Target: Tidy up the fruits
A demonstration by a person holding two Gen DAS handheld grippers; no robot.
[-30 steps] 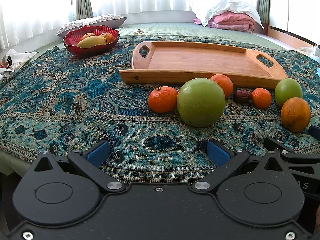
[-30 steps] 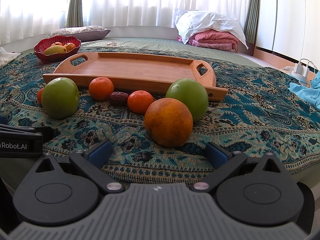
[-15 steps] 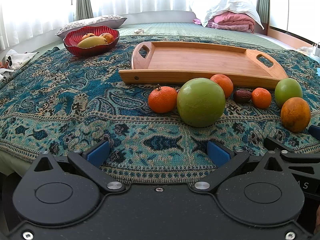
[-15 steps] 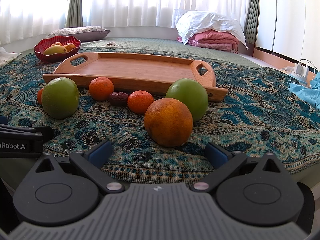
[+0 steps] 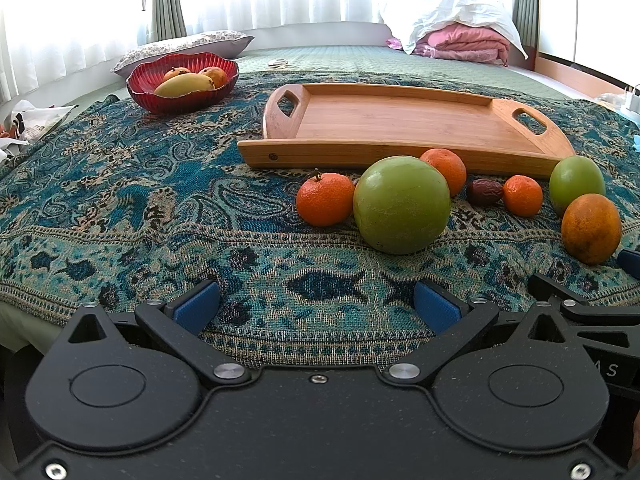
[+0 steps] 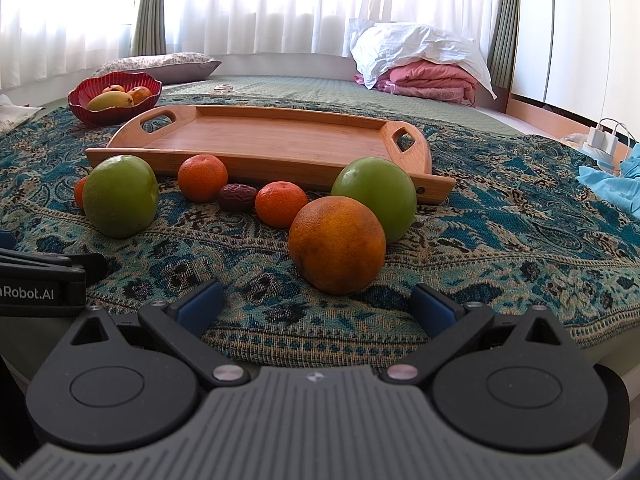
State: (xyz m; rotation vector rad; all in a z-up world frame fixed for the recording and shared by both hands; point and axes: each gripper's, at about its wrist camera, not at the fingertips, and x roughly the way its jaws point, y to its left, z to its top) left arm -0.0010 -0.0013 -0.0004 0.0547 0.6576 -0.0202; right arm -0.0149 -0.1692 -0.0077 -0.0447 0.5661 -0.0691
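Bamboo tray (image 6: 276, 140) sits bare; only my right view shows the blue cloth (image 6: 612, 184). Both grippers, left gripper (image 5: 316, 304) and right gripper (image 6: 316, 304), gape empty.

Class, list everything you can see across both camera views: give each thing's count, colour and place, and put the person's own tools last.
Tray: 1, wooden, nothing in it, mid-blanket.
Green fruits: 2, before the tray.
Tangerines: 3, orange, between the green fruits.
Orange: 1, orange, nearest the right tongs.
Date: 1, dark red, between two tangerines.
Bowl: 1, red, far left, holding yellow-orange fruit.
Blanket: 1, blue-patterned, over the bed.
Pillows: 2, far end.
Left tongs: open.
Right tongs: open.
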